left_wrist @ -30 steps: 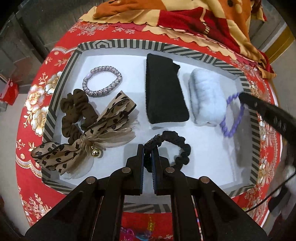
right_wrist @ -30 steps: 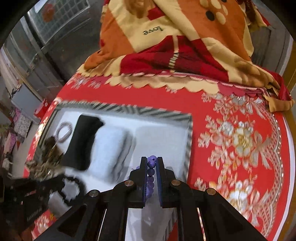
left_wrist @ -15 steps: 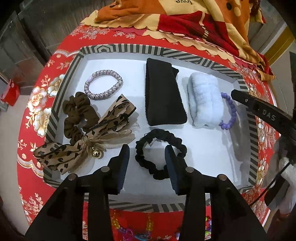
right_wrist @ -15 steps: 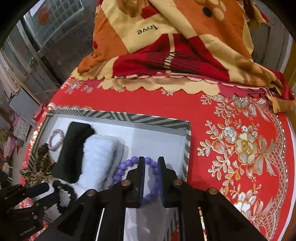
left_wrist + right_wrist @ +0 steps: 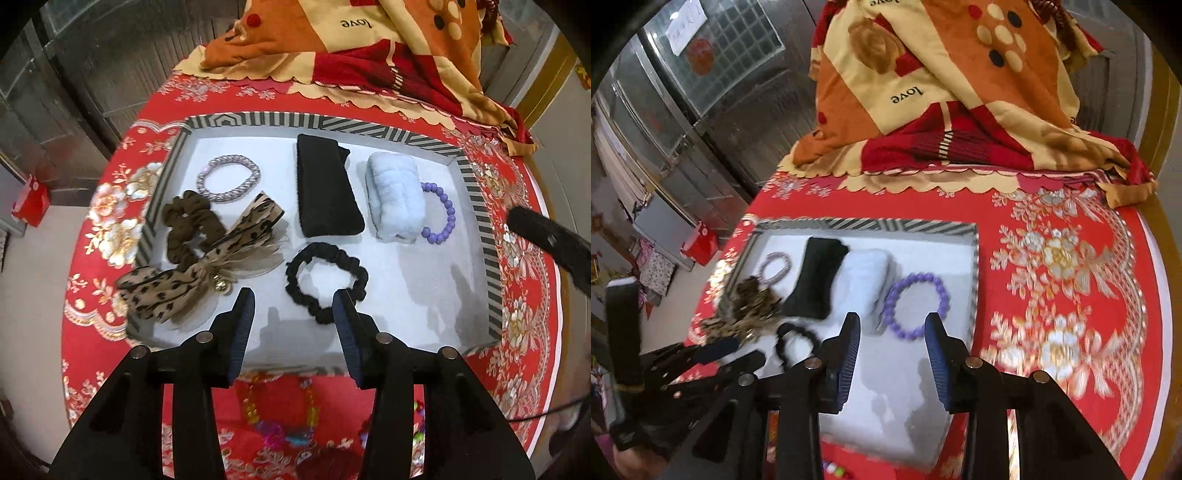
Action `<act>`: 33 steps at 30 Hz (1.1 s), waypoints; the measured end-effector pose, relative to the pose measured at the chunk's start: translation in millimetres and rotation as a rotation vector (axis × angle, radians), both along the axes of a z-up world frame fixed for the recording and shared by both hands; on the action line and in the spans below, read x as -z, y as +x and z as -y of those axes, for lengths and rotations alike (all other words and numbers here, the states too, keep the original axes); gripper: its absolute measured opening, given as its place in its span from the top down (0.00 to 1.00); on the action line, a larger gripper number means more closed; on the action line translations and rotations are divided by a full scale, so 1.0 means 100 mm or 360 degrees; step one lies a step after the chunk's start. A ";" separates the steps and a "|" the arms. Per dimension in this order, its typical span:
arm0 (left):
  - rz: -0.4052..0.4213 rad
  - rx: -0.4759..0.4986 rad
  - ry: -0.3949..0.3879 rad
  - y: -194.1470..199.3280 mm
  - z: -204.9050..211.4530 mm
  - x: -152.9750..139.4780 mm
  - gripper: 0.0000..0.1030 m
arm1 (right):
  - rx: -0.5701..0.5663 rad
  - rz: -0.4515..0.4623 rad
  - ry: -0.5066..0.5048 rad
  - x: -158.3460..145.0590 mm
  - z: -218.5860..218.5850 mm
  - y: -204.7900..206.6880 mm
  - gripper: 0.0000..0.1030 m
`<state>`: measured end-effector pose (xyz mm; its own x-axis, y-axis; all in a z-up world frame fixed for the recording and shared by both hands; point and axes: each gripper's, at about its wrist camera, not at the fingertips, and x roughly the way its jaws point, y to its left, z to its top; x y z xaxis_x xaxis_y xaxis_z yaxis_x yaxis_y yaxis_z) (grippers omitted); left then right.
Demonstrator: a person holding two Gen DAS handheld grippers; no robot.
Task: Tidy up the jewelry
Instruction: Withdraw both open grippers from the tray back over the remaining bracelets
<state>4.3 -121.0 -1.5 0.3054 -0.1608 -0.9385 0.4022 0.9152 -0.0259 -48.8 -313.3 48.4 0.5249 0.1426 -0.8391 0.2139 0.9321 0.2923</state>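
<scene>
A striped-rim tray with a white floor holds the accessories. A black scrunchie lies just ahead of my open, empty left gripper. A purple bead bracelet lies by a pale blue fluffy band; in the right wrist view the bracelet lies just ahead of my open, empty right gripper. Also in the tray are a black headband, a silver braided bracelet, a brown scrunchie and a leopard bow.
The tray stands on a round table with a red floral cloth. A folded orange and red blanket lies at the back. Colourful bead jewellery lies on the cloth in front of the tray. Metal doors stand to the left.
Both grippers opened and drew back. The left let go of the black scrunchie, the right let go of the purple bracelet; both now lie on the tray floor.
</scene>
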 end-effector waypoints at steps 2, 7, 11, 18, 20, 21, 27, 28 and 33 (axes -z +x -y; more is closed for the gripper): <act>0.0022 0.0005 -0.0001 -0.05 -0.04 -0.05 0.58 | -0.0007 0.0010 0.0015 -0.09 -0.08 -0.14 0.65; 0.0067 0.0037 -0.0001 -0.24 -0.13 -0.16 0.58 | 0.0014 0.0021 0.0030 -0.23 -0.27 -0.47 0.63; 0.0092 0.0055 -0.0007 -0.40 -0.21 -0.22 0.58 | 0.0031 0.0021 0.0002 -0.30 -0.39 -0.72 0.62; 0.0127 0.0082 -0.0035 -0.65 -0.34 -0.35 0.58 | 0.0104 0.0039 -0.0059 -0.40 -0.55 -1.16 0.62; 0.0139 0.0096 -0.0041 -0.71 -0.37 -0.38 0.58 | 0.0121 0.0043 -0.0084 -0.42 -0.60 -1.27 0.62; 0.0146 0.0109 -0.0044 -0.76 -0.38 -0.41 0.58 | 0.0129 0.0045 -0.0097 -0.43 -0.64 -1.31 0.62; 0.0195 0.0149 -0.0064 -0.94 -0.49 -0.52 0.58 | 0.0164 0.0080 -0.0140 -0.52 -0.80 -1.57 0.62; 0.0204 0.0152 -0.0069 -0.97 -0.51 -0.54 0.58 | 0.0171 0.0079 -0.0149 -0.53 -0.83 -1.61 0.61; 0.0228 0.0161 -0.0085 -1.08 -0.60 -0.60 0.58 | 0.0210 0.0066 -0.0163 -0.52 -0.90 -1.77 0.61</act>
<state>-103.8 -60.8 58.9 0.4149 -0.2461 -0.8759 0.4953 0.8686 -0.0095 -225.5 -223.2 100.8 0.5678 -0.0149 -0.8231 0.3260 0.9222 0.2081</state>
